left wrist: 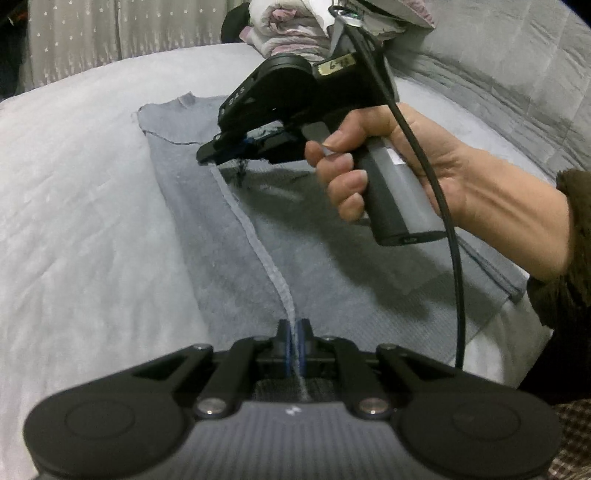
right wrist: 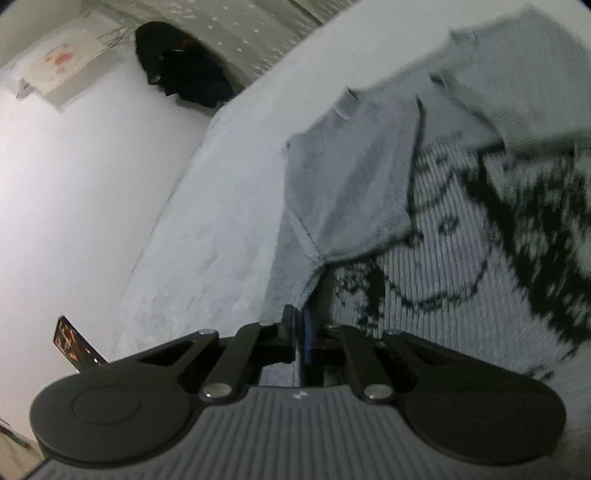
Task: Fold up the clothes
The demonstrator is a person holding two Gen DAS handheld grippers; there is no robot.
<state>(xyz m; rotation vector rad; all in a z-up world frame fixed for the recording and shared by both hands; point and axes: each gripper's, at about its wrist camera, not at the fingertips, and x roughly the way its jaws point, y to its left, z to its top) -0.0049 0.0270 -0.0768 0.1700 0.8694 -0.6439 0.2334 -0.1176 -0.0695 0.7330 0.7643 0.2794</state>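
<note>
A grey knitted sweater [left wrist: 207,221] lies on the bed, one side folded over so a long raised edge runs down its middle. My left gripper [left wrist: 295,332] is shut on the near end of that edge, with the cloth pinched between its blue pads. My right gripper [left wrist: 208,157], held by a hand [left wrist: 406,158], is shut on the far end of the same edge. In the right wrist view the right gripper [right wrist: 298,332] pinches the grey fold, and the sweater [right wrist: 351,177] shows a black-patterned inner side beneath the folded part.
The pale bed sheet [left wrist: 81,203] spreads out to the left of the sweater. A pile of folded clothes [left wrist: 291,33] sits at the far end and a grey quilt [left wrist: 517,92] at the right. A dark bundle [right wrist: 184,74] and a phone [right wrist: 74,343] lie beyond the bed's edge.
</note>
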